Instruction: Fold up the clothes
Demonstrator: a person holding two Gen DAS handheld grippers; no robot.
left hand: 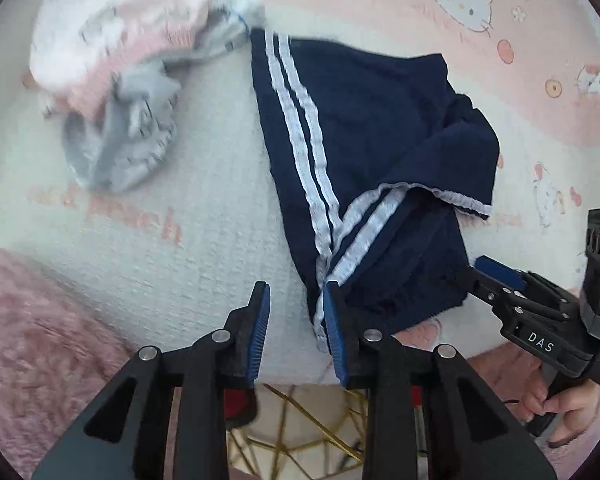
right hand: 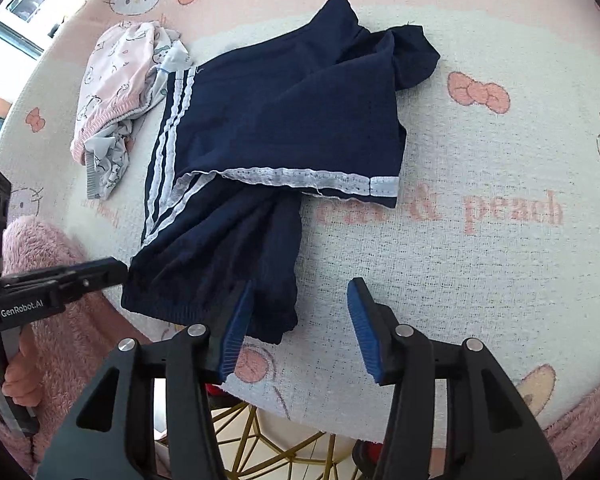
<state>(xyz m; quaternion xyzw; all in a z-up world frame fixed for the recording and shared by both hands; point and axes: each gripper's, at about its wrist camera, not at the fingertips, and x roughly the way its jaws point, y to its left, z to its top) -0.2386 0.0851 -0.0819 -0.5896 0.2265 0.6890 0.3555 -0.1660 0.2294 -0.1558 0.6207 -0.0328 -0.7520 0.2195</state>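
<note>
Navy blue shorts with white side stripes (right hand: 284, 128) lie half-folded on the cartoon-print towelling worktop (right hand: 480, 264), just ahead of both tongs. Left tongs (left hand: 296, 312) and right tongs (right hand: 300, 308) gape part-open, holding nothing. For a neat fold, each should probably pinch a near waistband corner evenly before lifting.

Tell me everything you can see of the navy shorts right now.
The navy shorts are mesh-like fabric with two white side stripes and white-trimmed hems, one leg folded over the other. They lie flat on the cloth, waistband toward the near edge. Pink and grey clothes touch their far-left corner. Neither gripper grips them.
</note>
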